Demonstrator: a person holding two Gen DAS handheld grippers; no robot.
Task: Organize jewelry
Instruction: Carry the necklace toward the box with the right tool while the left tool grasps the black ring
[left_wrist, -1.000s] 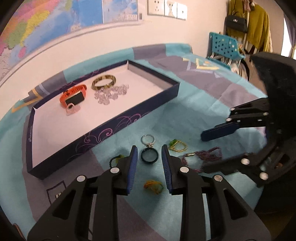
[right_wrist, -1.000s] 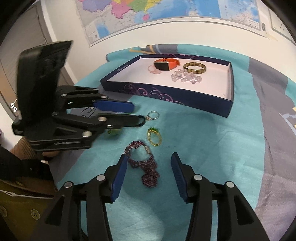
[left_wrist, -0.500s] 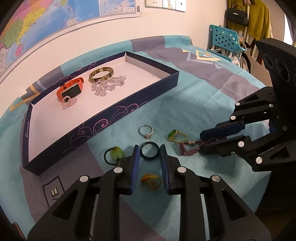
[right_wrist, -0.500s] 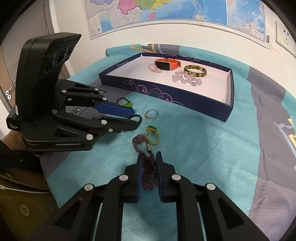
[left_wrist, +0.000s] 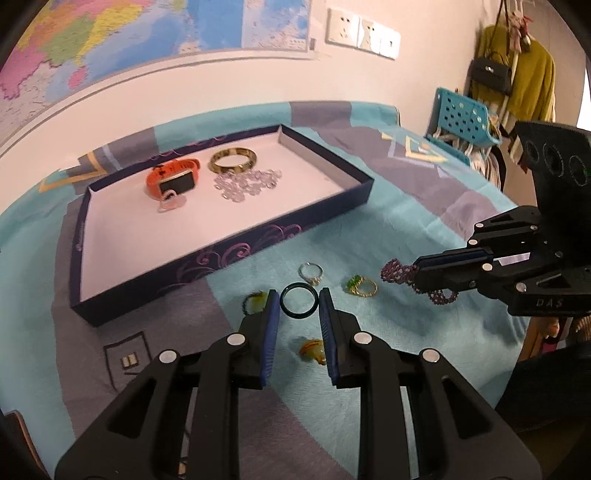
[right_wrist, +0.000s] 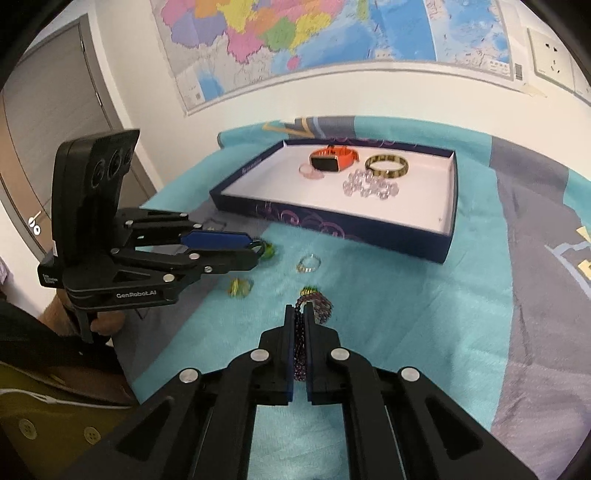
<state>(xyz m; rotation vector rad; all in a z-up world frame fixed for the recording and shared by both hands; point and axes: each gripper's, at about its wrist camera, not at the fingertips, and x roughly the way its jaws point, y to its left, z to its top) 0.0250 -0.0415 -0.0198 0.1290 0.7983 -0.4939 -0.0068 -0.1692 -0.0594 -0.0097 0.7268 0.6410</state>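
My left gripper (left_wrist: 298, 304) is shut on a dark ring (left_wrist: 299, 300), held above the cloth. My right gripper (right_wrist: 303, 314) is shut on a purple beaded chain (right_wrist: 320, 306), lifted off the cloth; it also shows in the left wrist view (left_wrist: 397, 272). A navy tray (left_wrist: 325, 218) with a white floor holds an orange watch (left_wrist: 173, 179), a gold bangle (left_wrist: 233, 159), clear beads (left_wrist: 247, 181) and a pink ring (left_wrist: 170, 204). On the cloth lie a silver ring (left_wrist: 311, 272), a gold ring with a green stone (left_wrist: 362, 286), an amber ring (left_wrist: 312, 350) and a green-yellow ring (left_wrist: 255, 301).
The table carries a teal and grey cloth (left_wrist: 369, 236). A wall with a map (right_wrist: 295, 33) stands behind the tray. A blue plastic chair (left_wrist: 463, 116) and hanging clothes (left_wrist: 528, 81) are at the right. A door (right_wrist: 55, 110) is at the left.
Both grippers have lifted with their catch: the left with the dark ring, the right with the purple chain, which has left the cloth. One second ago the right gripper was open over the chain.
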